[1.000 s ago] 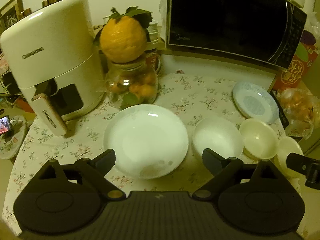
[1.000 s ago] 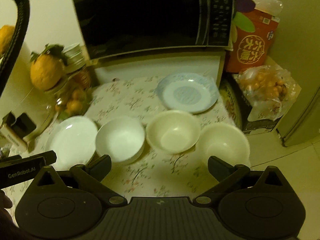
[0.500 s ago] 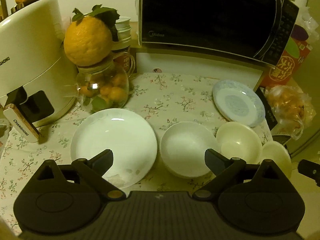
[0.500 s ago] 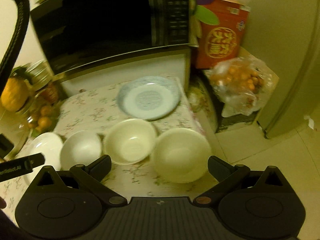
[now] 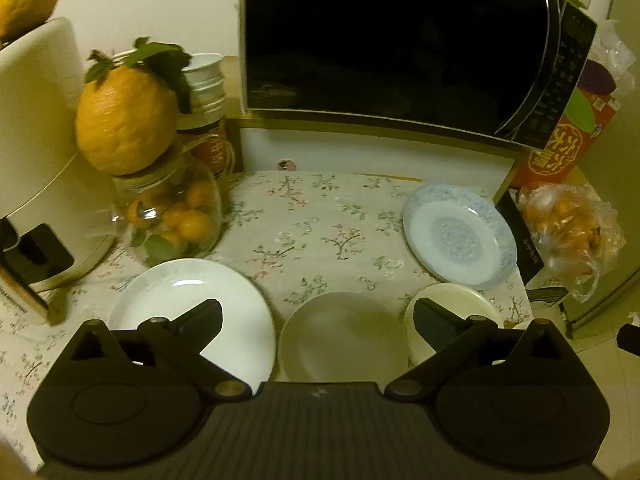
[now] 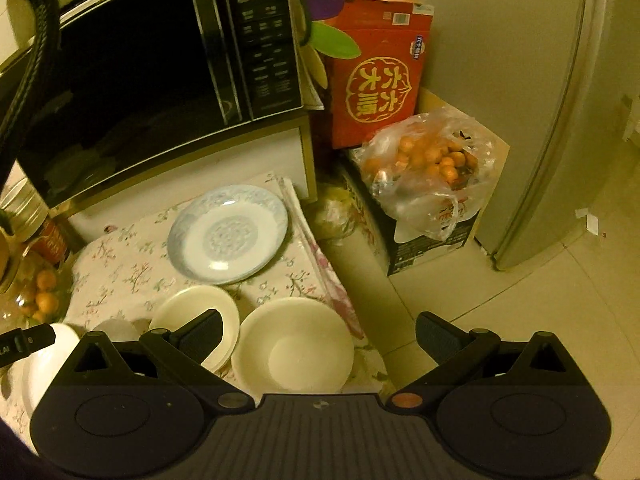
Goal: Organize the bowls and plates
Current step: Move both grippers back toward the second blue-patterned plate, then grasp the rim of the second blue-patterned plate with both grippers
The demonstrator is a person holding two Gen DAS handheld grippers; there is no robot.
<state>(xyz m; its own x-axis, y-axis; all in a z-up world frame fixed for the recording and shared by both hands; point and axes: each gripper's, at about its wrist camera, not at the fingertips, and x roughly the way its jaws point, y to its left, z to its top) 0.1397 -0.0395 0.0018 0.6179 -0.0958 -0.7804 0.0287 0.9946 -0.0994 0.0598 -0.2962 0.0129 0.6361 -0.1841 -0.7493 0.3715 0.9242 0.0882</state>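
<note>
floral tablecloth [image 5: 320, 216], white bowl [image 5: 340, 332] between left fingers [image 5: 200, 316]

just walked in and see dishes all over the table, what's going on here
A person holding a gripper in each hand is about to tidy the dishes. Both the left gripper and right gripper are open and empty. The left hovers above a white bowl beside a white plate; the right hangs over a cream bowl at the table's edge. A blue-patterned plate sits untouched near the microwave.
</note>
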